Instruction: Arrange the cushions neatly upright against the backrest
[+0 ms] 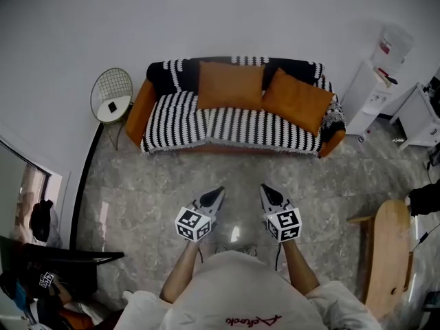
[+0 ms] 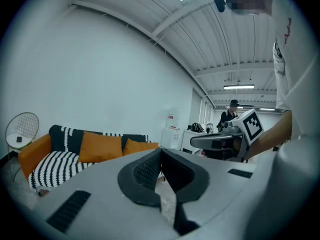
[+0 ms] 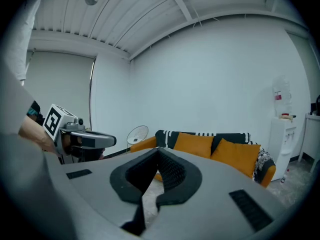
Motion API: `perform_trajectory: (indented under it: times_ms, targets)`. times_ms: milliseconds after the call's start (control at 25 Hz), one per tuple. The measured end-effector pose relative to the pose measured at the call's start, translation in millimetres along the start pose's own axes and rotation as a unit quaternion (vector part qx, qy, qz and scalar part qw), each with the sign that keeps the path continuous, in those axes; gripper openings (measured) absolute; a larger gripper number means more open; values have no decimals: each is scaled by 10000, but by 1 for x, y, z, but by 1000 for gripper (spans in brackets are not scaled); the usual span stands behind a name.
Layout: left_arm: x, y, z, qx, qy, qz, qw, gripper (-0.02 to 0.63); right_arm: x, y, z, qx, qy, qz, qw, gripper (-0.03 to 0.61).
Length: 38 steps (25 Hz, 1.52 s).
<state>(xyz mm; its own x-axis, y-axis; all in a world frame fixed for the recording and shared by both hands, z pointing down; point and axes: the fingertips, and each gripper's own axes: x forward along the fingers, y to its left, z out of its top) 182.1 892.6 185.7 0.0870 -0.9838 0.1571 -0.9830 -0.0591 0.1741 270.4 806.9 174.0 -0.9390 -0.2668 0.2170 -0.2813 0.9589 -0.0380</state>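
Currently left gripper (image 1: 221, 192) fingers (image 2: 144, 172) clenched, empty; right gripper (image 1: 264, 188) fingers (image 3: 173, 172) clenched, empty; cushions (image 1: 230, 84) untouched on sofa (image 1: 177, 119).

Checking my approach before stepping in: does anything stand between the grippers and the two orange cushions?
Nothing visible does. Only bare floor lies between the left gripper, the right gripper and the sofa, and both orange cushions rest uncovered on it. The wire chair stands aside at the sofa's end.

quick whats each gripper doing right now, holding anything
Left gripper: closed, holding nothing.
Right gripper: closed, holding nothing.
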Motion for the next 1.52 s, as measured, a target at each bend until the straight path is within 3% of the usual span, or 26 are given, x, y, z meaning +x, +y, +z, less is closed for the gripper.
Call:
perform_trajectory:
  times_ms: [600, 960, 1520]
  targets:
    - [27, -42, -5, 16, 15, 71, 10000, 31, -41, -45, -15, -62, 99, -8, 9999, 28]
    - [45, -48, -10, -8, 43, 106, 9999, 31, -35, -62, -21, -45, 130, 85, 9999, 28]
    - [66, 9, -7, -51, -82, 283, 9996, 31, 27, -72, -14, -146, 62, 204, 9997, 28]
